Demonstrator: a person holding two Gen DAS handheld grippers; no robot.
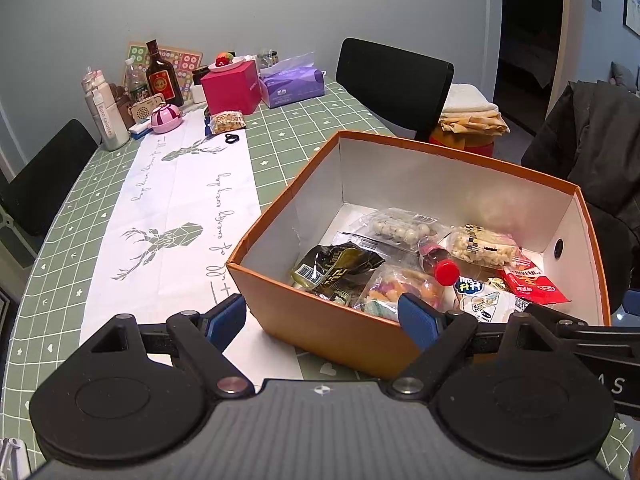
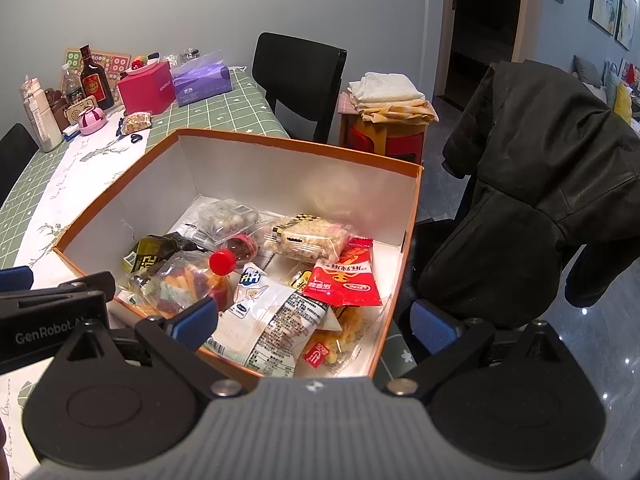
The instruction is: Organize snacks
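Left tool (image 1: 322, 312): fingers spread wide, holding nothing, straddling the near left corner of the orange box (image 1: 320, 320).
Right tool (image 2: 314, 320): wide open, empty, straddling the box's near right corner.
Orange box: open-topped, on the bench (image 1: 280, 152) near its edge.
Snacks: inside the box, including a red packet (image 2: 346, 280), a red-capped bottle (image 2: 230, 258) and a white packet (image 2: 272, 316).
Left out: one snack packet (image 1: 228, 121) at the bench's far end, near a pink box (image 1: 232, 86).

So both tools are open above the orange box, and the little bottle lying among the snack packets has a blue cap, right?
Not quite: the bottle has a red cap, clear in the right wrist view. Otherwise right: left tool and right tool are open above the orange box.
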